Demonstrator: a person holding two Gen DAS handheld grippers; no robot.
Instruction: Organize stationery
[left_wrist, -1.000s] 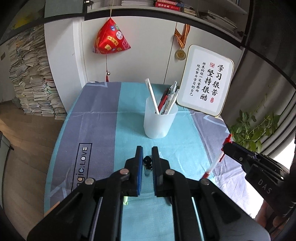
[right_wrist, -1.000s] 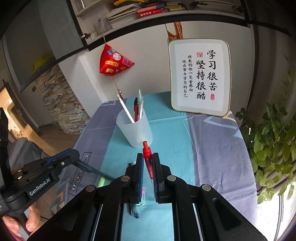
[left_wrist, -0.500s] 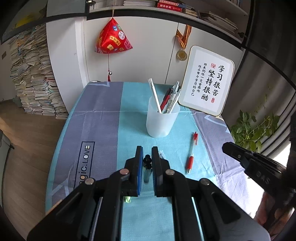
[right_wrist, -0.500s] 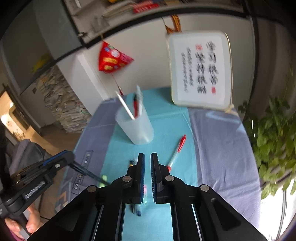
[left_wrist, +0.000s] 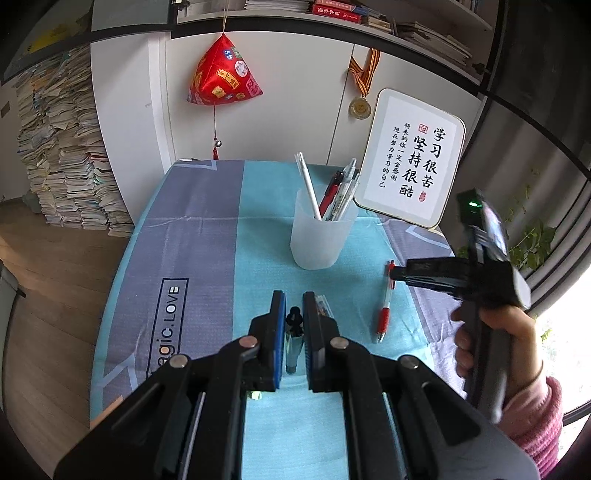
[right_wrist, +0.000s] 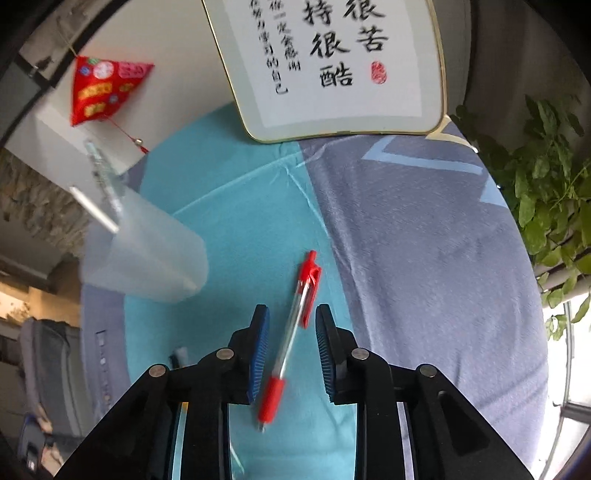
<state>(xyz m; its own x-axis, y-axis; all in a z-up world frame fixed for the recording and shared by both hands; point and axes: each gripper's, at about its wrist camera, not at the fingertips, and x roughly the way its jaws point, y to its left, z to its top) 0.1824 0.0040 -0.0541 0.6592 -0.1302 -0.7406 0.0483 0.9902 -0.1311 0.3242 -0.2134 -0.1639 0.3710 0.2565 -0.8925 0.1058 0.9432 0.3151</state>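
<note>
A translucent white pen cup (left_wrist: 322, 236) holding several pens stands mid-table; it also shows in the right wrist view (right_wrist: 147, 254). My left gripper (left_wrist: 294, 306) is shut on a black-capped pen (left_wrist: 293, 339), held above the cloth. A red pen (right_wrist: 291, 332) lies flat on the teal cloth, right of the cup; it also shows in the left wrist view (left_wrist: 385, 306). My right gripper (right_wrist: 291, 317) is open, its jaws straddling the red pen just above it. In the left wrist view the right gripper (left_wrist: 397, 275) hovers over that pen's clip end.
A framed calligraphy board (left_wrist: 412, 173) leans at the back right. A potted plant (right_wrist: 550, 184) stands beyond the table's right edge. Another pen (left_wrist: 325, 306) lies beside my left fingers. A red hanging ornament (left_wrist: 223, 74) is on the wall. Stacked books (left_wrist: 62, 166) stand left.
The red pen left my right gripper and now lies on the cloth. The right gripper has opened and dropped low over it. The left gripper keeps holding its pen.
</note>
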